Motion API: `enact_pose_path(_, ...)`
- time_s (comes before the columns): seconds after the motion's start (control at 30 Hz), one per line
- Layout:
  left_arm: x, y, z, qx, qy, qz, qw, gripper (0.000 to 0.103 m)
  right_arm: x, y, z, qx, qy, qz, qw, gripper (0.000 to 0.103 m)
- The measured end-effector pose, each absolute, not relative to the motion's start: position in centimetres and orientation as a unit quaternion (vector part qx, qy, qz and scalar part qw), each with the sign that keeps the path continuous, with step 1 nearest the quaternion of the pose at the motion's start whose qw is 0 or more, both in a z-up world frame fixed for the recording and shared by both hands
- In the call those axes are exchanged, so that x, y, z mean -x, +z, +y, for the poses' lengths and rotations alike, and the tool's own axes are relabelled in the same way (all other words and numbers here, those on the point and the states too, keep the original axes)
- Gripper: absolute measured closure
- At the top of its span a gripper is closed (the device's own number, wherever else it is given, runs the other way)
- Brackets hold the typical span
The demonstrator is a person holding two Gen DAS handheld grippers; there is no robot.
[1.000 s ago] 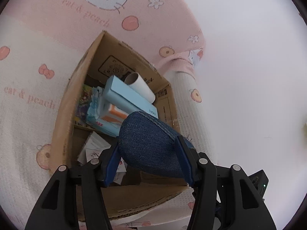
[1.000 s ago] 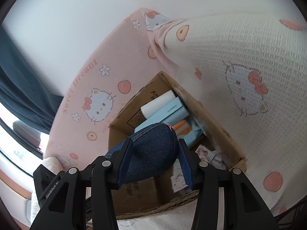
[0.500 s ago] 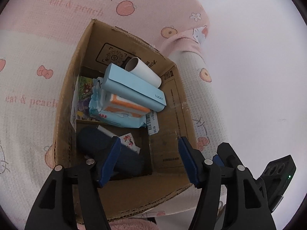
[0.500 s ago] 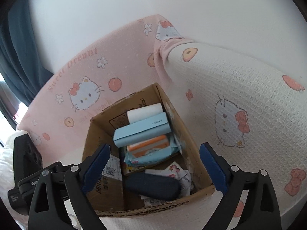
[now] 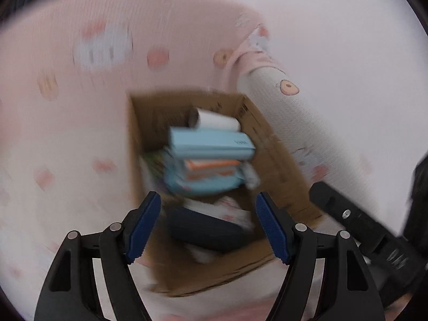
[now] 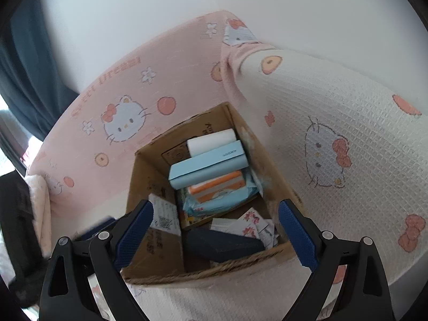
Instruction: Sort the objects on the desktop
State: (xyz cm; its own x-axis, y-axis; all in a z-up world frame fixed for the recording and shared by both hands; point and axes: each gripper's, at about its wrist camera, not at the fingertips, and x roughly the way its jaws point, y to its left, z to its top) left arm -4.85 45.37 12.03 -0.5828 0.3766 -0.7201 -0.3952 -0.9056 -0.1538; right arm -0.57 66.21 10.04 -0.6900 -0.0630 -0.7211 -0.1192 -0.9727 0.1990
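Both grippers, left opening and right gaping empty, are hovering over the box, the pouch lying by its near wall.

A pink-and-white cartoon-cat blanket lies below a white wall, beside a dark curtain.
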Motion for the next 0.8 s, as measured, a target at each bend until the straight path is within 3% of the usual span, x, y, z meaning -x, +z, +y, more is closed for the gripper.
enact_pose_path(0.13,1.9,14.4,44.9,0.340,0.915,0.087,0.198,0.026,-0.8,11.4,64.1,0.388,0.916,0.096,0.008,0.009)
enact_pose_path(0.57,-2.9,18.1,40.5,0.291,0.929,0.129,0.190,0.026,-6.3,16.0,57.9,0.391,0.918,-0.006,0.073,0.008)
enact_pose_path(0.8,-7.9,19.7,37.1,0.229,0.938,0.169,0.198,0.026,-10.7,17.7,54.8,0.405,0.910,0.011,0.082,0.008)
